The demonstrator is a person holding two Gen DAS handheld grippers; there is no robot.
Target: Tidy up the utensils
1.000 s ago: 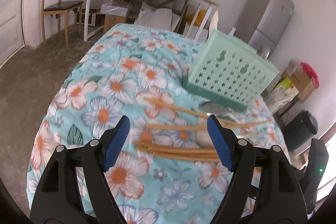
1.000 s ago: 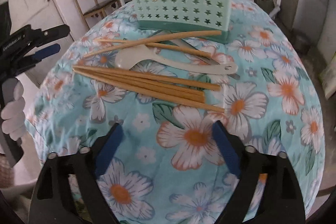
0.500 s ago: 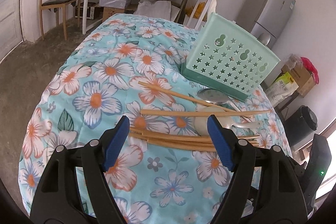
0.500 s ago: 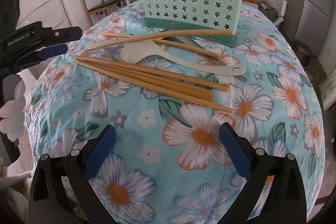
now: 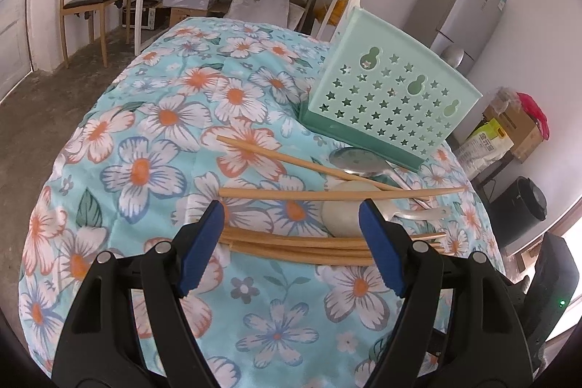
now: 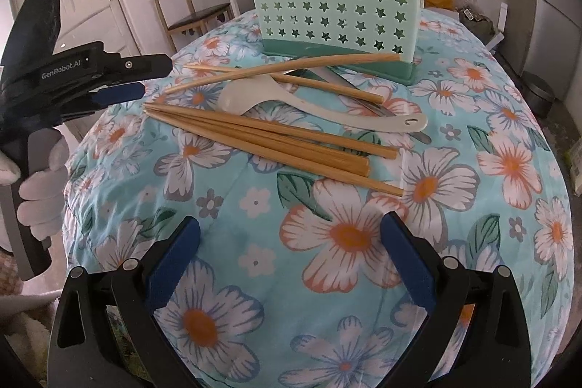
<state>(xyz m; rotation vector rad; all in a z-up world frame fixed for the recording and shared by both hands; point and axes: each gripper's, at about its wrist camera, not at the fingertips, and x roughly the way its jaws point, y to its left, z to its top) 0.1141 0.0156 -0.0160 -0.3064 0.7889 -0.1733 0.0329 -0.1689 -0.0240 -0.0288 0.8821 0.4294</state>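
Six chopsticks (image 6: pixel 276 140), two spoons, one mint holder (image 6: pixel 338 2).
All utensils lie just before the holder on my floral bench (image 6: pixel 327 279); both tools, left (image 5: pixel 291 224) and right (image 6: pixel 291 242), spread, empty.

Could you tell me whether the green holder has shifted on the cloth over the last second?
No. In the right wrist view the holder stands on the same patch of cloth, with the same chopstick along its base; only the view changed.

Wooden chopsticks (image 6: pixel 276 137) and spoons (image 6: pixel 320 106) lie before the upright mint holder (image 6: pixel 338 2).
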